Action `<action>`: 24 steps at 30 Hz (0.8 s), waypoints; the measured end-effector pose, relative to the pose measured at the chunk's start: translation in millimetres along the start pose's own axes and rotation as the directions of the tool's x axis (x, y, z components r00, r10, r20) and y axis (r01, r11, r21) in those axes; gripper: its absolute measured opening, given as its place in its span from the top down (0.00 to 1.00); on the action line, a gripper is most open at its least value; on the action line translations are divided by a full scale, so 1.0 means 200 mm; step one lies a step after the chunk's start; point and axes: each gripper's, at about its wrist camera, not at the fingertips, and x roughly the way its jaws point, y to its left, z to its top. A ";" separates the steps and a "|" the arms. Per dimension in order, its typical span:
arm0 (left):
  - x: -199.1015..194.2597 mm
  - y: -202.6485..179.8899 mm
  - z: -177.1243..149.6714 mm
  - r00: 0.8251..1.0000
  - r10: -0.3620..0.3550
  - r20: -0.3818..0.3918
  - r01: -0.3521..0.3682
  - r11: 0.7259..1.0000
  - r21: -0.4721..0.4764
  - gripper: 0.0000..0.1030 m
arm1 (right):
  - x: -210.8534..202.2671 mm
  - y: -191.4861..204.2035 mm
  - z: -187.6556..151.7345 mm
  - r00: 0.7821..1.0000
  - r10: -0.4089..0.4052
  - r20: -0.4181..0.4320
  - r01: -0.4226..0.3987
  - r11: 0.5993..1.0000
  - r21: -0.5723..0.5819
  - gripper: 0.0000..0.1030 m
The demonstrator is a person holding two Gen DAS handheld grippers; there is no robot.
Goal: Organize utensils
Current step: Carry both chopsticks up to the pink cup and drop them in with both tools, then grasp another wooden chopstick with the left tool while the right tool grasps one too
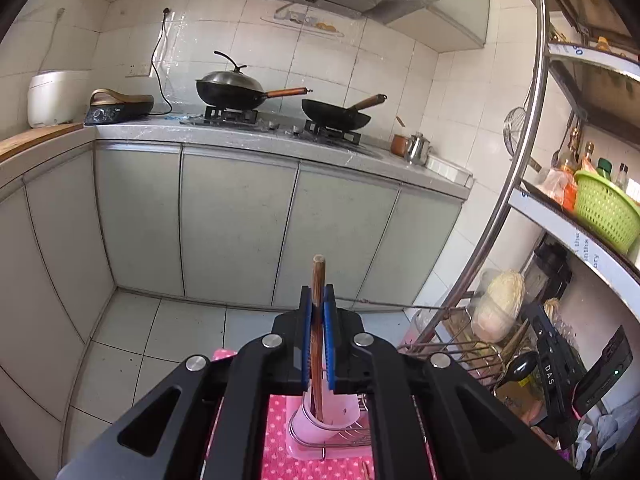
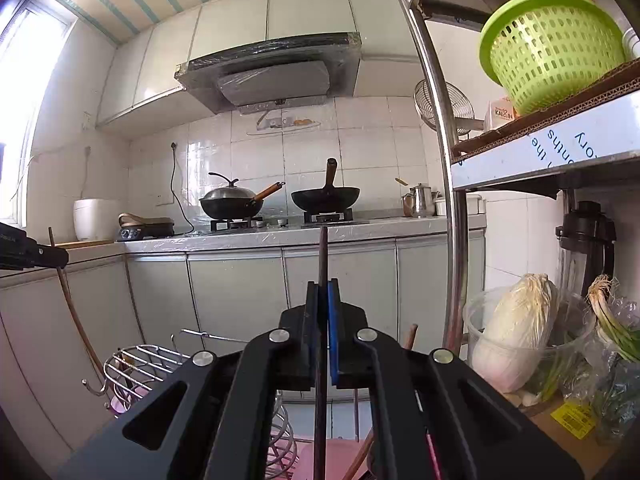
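Note:
My left gripper [image 1: 318, 300] is shut on a brown wooden chopstick [image 1: 319, 276] held upright. Its lower end reaches into a pink cup [image 1: 316, 424] in a wire holder on the pink dotted mat [image 1: 276, 440]. My right gripper [image 2: 323, 292] is shut on a dark thin chopstick [image 2: 322, 252], also upright, above a wire utensil rack [image 2: 136, 360]. The left gripper [image 2: 32, 254] shows at the left edge of the right wrist view, with its chopstick [image 2: 68, 296] hanging below it.
A steel shelf post [image 2: 444, 168] stands close on the right. The shelf holds a green basket [image 2: 552, 48], a cabbage [image 2: 516, 328] and scallions. Cabinets and a stove with two woks [image 2: 324, 198] lie ahead. More wooden utensils [image 2: 410, 338] stick up beneath the right gripper.

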 end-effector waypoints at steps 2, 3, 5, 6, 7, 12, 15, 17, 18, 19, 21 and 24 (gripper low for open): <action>0.05 -0.01 -0.05 0.999 -0.015 -0.034 0.015 1.000 0.000 0.95 | 0.00 0.00 -0.03 1.000 0.004 -0.026 -0.004 1.000 0.005 0.95; 0.08 -0.02 -0.07 0.998 -0.024 -0.052 0.024 1.000 0.000 0.95 | 0.00 -0.01 -0.04 0.999 0.010 -0.041 -0.010 1.000 0.018 0.95; 0.13 -0.03 -0.11 0.996 -0.029 -0.086 0.029 1.000 0.001 0.95 | 0.00 -0.03 -0.06 0.996 0.030 -0.082 -0.026 0.998 0.050 0.95; 0.15 -0.03 -0.13 0.995 -0.031 -0.099 0.032 0.999 0.002 0.95 | 0.00 -0.03 -0.08 0.994 0.036 -0.100 -0.030 0.998 0.061 0.95; 0.18 -0.04 -0.16 0.993 -0.032 -0.113 0.033 0.999 0.006 0.95 | 0.00 -0.04 -0.09 0.992 0.040 -0.122 -0.032 0.997 0.069 0.95; 0.28 -0.04 -0.26 0.983 -0.014 -0.181 0.014 1.000 -0.002 0.94 | 0.02 -0.03 -0.14 0.972 0.063 -0.228 -0.047 0.996 0.072 0.95; 0.30 -0.02 -0.28 0.977 0.009 -0.215 -0.012 1.000 -0.014 0.87 | 0.02 -0.03 -0.15 0.961 0.067 -0.268 -0.048 0.996 0.078 0.94; 0.29 0.00 -0.28 0.977 0.013 -0.215 -0.021 0.999 -0.034 0.79 | 0.02 -0.04 -0.13 0.957 0.075 -0.279 -0.052 0.995 0.088 0.84; 0.27 0.01 -0.27 0.978 0.011 -0.206 -0.021 0.999 -0.045 0.77 | 0.01 -0.04 -0.12 0.957 0.082 -0.278 -0.058 0.994 0.093 0.72; 0.25 0.02 -0.27 0.981 0.013 -0.196 -0.024 0.998 -0.051 0.76 | -0.01 -0.04 -0.10 0.959 0.084 -0.270 -0.061 0.994 0.094 0.66; 0.20 0.03 -0.25 0.985 0.019 -0.174 -0.029 0.998 -0.055 0.75 | -0.04 -0.04 -0.07 0.963 0.084 -0.255 -0.065 0.994 0.085 0.66; 0.12 0.04 -0.23 0.990 0.018 -0.142 -0.026 0.998 -0.058 0.75 | -0.10 -0.04 -0.02 0.967 0.086 -0.242 -0.071 0.995 0.072 0.65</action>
